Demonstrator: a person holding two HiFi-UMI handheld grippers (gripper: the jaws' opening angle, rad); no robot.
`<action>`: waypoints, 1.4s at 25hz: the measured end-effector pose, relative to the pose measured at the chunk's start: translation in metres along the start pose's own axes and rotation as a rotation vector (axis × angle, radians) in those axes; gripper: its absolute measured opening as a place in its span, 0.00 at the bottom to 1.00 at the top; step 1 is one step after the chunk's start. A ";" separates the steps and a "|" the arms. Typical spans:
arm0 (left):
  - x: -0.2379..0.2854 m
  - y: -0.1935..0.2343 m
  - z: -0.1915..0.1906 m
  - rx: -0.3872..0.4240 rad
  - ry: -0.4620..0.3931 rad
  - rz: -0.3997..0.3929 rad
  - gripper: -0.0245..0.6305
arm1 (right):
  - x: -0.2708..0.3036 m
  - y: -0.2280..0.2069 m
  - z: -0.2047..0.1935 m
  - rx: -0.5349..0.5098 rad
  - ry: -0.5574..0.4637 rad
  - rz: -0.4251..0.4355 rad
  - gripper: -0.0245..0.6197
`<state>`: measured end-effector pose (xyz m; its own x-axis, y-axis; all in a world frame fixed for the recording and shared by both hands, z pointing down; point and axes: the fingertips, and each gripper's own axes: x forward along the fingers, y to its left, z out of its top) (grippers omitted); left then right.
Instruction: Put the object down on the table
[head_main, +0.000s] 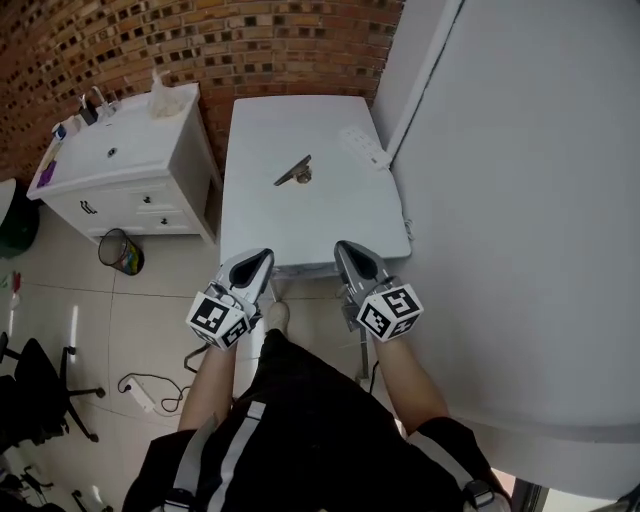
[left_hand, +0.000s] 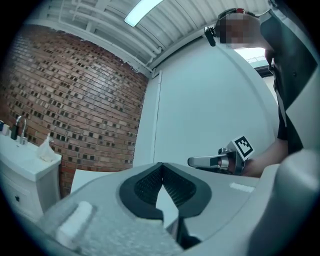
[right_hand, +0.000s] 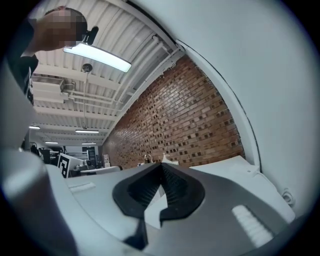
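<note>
Overhead above table (head_main: 300, 120); jaw cameras upward

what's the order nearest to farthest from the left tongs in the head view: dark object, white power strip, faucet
From the left tongs:
1. dark object, ahead, in the middle of the table.
2. white power strip, by the table's far right edge.
3. faucet, far left, at the back of the white cabinet.

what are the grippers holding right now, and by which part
Nothing: the left gripper and right gripper are shut and empty; the object lies on the table.
</note>
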<state>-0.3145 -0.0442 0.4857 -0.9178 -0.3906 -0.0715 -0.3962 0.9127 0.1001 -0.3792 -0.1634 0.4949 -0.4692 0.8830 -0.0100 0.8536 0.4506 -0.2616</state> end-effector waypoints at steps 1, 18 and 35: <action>-0.007 -0.001 0.003 -0.002 -0.001 0.007 0.04 | 0.001 0.011 0.003 -0.018 -0.004 0.022 0.04; -0.058 0.040 0.013 -0.076 -0.002 0.114 0.04 | -0.006 0.014 -0.008 0.040 0.009 -0.012 0.04; -0.139 0.082 0.015 -0.055 -0.020 0.197 0.04 | -0.038 0.024 -0.016 -0.101 0.032 -0.179 0.04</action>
<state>-0.2188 0.0874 0.4887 -0.9773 -0.2019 -0.0644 -0.2100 0.9631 0.1683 -0.3375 -0.1843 0.5043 -0.6094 0.7907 0.0588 0.7763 0.6100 -0.1588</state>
